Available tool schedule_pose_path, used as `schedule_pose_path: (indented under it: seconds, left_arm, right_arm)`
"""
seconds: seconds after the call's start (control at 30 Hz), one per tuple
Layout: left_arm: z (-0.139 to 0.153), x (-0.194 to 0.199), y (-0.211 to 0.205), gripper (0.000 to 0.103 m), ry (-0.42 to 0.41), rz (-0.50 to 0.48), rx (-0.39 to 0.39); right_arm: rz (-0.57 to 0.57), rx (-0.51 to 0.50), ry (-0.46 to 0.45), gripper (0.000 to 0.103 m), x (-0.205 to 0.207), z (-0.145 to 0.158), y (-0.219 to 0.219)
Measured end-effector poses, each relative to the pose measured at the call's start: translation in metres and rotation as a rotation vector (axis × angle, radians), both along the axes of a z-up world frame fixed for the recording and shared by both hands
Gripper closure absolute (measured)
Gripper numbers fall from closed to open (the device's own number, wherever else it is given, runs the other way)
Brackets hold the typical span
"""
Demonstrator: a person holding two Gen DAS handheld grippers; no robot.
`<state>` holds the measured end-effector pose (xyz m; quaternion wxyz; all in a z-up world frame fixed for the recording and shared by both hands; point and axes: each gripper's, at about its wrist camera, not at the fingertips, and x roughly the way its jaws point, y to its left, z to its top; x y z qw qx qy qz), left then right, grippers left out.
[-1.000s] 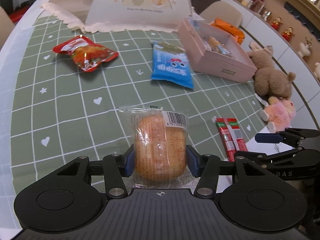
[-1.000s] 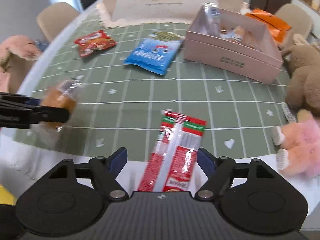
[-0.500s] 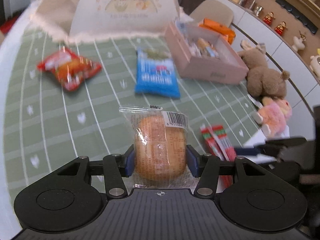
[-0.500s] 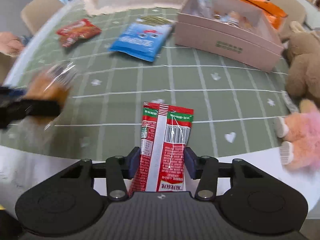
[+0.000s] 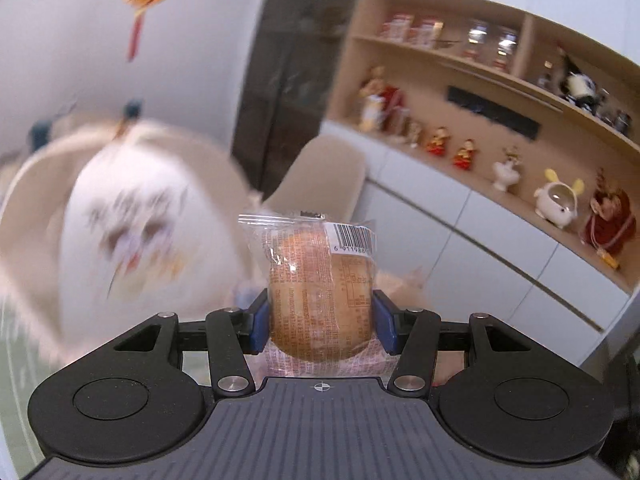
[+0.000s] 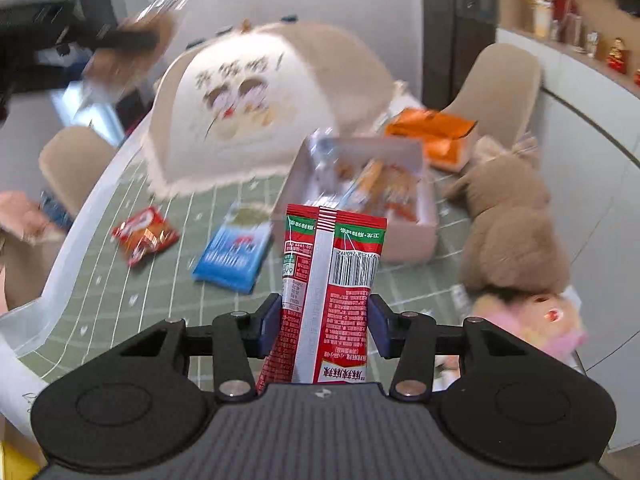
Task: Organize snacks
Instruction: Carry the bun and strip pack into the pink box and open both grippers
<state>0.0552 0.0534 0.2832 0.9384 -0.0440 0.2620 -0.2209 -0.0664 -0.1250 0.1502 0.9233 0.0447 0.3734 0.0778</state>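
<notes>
On table: pink box (image 6: 412, 236) holds snacks | left fingers (image 5: 260, 320) pinch bun (image 5: 320, 296) | right fingers (image 6: 269, 326) pinch red packet (image 6: 328, 304)

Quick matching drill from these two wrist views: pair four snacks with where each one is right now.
Things:
1. bun
2. red stick pack
3. blue packet
4. orange bag

Places:
A. flat on the green cloth, left of the pink box
B. in the right gripper
C. behind the pink box
D. in the left gripper

Pairs: 1-D, 2-B, 3-A, 4-C
</notes>
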Motion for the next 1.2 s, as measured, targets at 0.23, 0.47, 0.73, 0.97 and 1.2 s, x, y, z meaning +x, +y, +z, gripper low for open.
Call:
schedule_pose_path:
  seconds: [0.23, 0.47, 0.73, 0.97, 1.2]
  left_arm:
    - [-0.006, 0.103, -0.063, 0.046, -0.027, -0.118, -0.025]
    - [-0.128, 0.163, -0.051, 0.049, 0.266, -0.01, -0.186]
    - [-0.144, 0.112, 0.012, 0.049, 0.279, 0.089, -0.153]
    - [-0.183, 0.025, 0.062, 0.049, 0.399, 0.235, -0.129]
    - [-0.214, -0.044, 0.08, 0.049, 0.489, 0.336, -0.221]
  right_arm:
    - [-0.046, -0.001, -0.009, 0.057, -0.001, -0.009, -0.019]
    - [-0.096, 0.005, 0.023, 0.057, 0.008, -0.017, -0.05]
    - [-0.023, 0.106, -0.091, 0.055, 0.109, 0.043, -0.058]
    - [0.02, -0.013, -0.042, 0.034, 0.215, 0.027, -0.038]
    - [-0.064, -0.129, 0.03, 0.034, 0.284, -0.03, -0.037]
